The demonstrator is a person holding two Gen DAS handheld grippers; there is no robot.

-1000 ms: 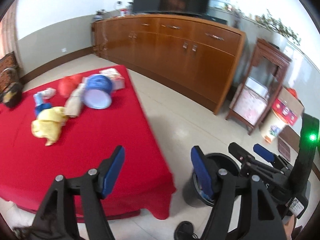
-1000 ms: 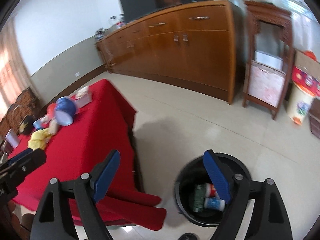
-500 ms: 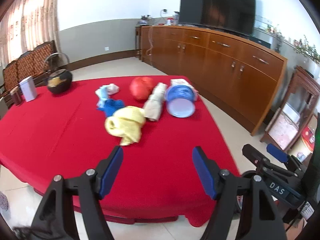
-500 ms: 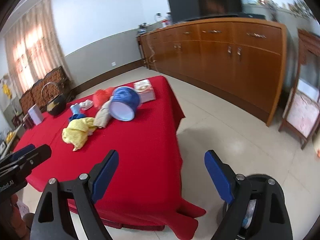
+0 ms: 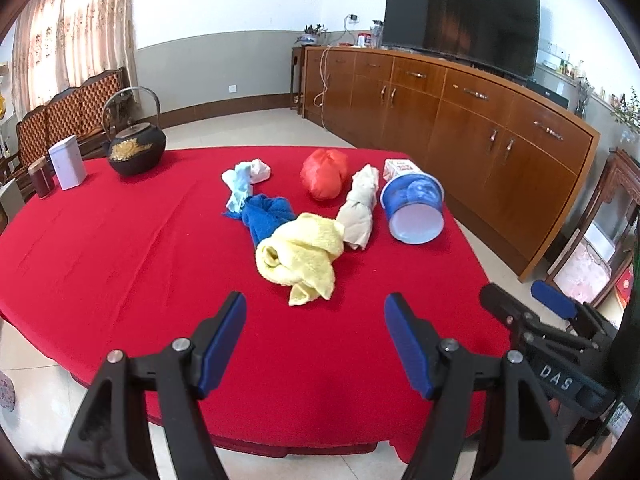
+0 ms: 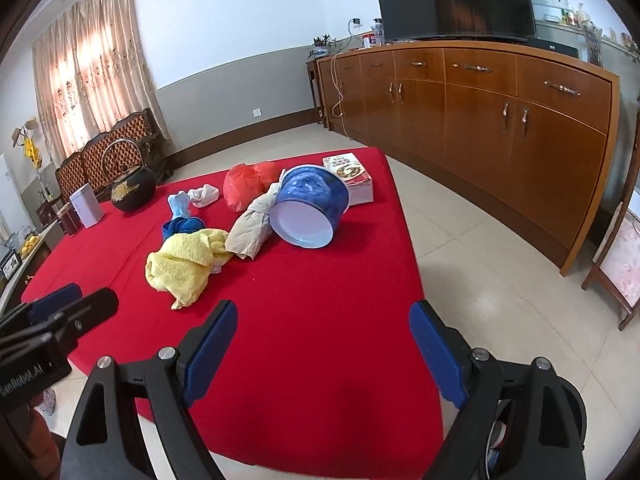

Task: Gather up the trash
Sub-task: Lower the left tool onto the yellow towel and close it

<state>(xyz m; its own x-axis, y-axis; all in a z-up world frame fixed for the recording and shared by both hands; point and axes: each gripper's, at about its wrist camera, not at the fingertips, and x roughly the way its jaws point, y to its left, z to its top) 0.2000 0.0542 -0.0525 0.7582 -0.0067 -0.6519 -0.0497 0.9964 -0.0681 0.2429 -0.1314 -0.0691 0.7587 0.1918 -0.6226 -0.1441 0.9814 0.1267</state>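
- The left gripper (image 5: 316,332) hangs over the near edge of the red-clothed table (image 5: 120,248), jaws spread wide with only bare cloth between the blue pads (image 5: 224,336) — it grips nothing.
- The right gripper (image 6: 324,344) sits over the table's near right corner, jaws even wider, also empty; its right finger reaches out past the table edge, above the floor.
- The trash lies in a cluster on the far right half of the table: a crumpled yellow cloth (image 5: 300,256) nearest the grippers, with a blue cloth (image 5: 266,216) touching it behind.
- A pale blue scrap (image 5: 240,188) and a white wad (image 5: 260,170) lie farther back, toward the middle of the table.
- A red plastic bag (image 5: 324,174) sits near the far edge; a beige twisted bundle (image 5: 360,208) lies just beside it, between the yellow cloth and a blue tub (image 5: 414,208).
- The blue tub is tipped on its side, near the right edge, its white flat end facing the cameras.
- A printed box (image 6: 352,178) lies flat at the far right corner, touching the tub.
- At the far left corner stand a black kettle (image 5: 136,150), a white tin (image 5: 68,162) and a dark jar (image 5: 40,176) — well apart from the trash.
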